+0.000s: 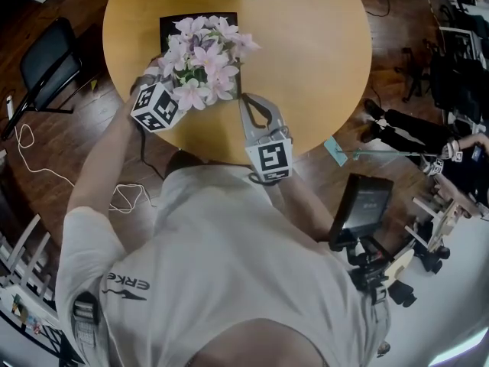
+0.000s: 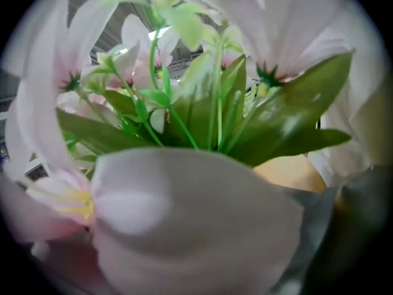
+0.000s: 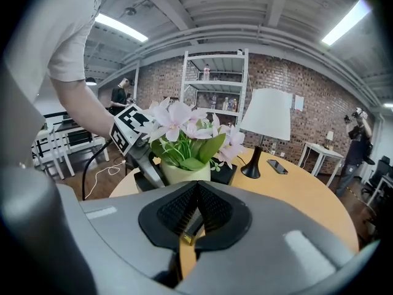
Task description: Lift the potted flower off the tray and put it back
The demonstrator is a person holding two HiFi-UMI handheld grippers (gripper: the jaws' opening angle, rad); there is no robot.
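- Pink-blossomed potted flower (image 1: 200, 60) stands upright on the black tray (image 1: 172, 23), on the far-left part of the round counter (image 1: 321, 67). It is not lifted.
- We judge the stage open. The pot is on the tray, which fits either a lift not yet made or a return completed. The views do not settle which.
- The left hand-held gripper (image 1: 157, 90) is pushed in at the pot's left side under the blossoms, with its jaws spread wide. We cannot tell whether a pad touches the pot.
- The right hand-held gripper (image 1: 246, 102) lies just right of the plant with its jaws closed together on nothing. It points toward the pot and takes no part in a grasp.
- The head view alone gives the layout: tray, plant and both tools from above. The blossoms hide the pot.
- The right gripper view alone shows the pale pot seated on the tray with the left tool alongside. It also shows a lamp (image 3: 265, 121) and a phone (image 3: 277, 166) farther back.
- The left gripper view is filled by a petal (image 2: 184, 226) and leaves (image 2: 288, 121). Neither its jaws nor the pot can be seen there.
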